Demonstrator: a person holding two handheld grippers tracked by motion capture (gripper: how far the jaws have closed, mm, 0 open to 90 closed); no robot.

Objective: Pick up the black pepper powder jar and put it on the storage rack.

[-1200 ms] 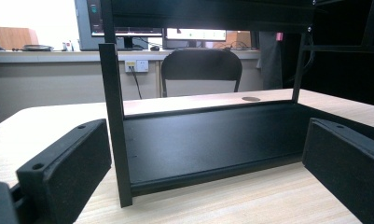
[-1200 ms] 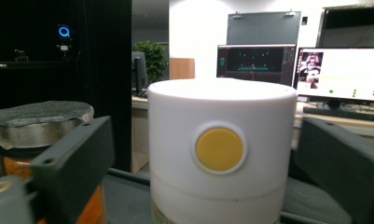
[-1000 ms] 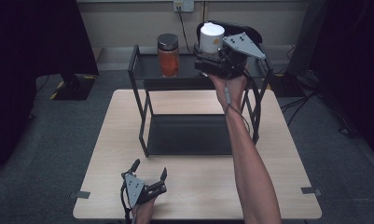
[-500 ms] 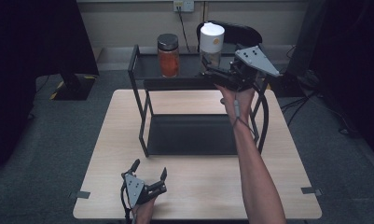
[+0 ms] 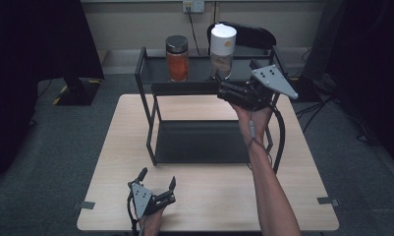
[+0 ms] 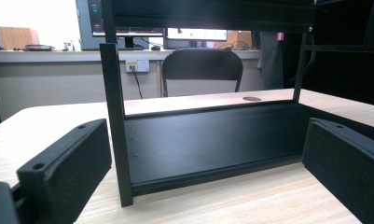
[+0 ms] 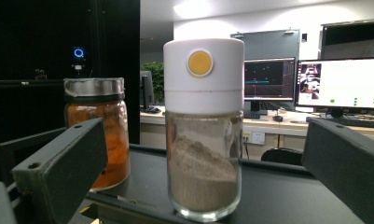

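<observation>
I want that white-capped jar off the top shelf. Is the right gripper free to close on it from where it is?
Probably yes. The right gripper is open and faces the white-capped jar, which stands between its jaws' line, with nothing between. The orange jar stands off to one side, apart.

Right tongs (image 5: pixel 221 88) raised, left tongs (image 5: pixel 157 179) low, both agape

We record even overhead light on the table (image 5: pixel 209 196), dark surrounds, bright monitor glare and soft, blurred backgrounds in both gripper views.
</observation>
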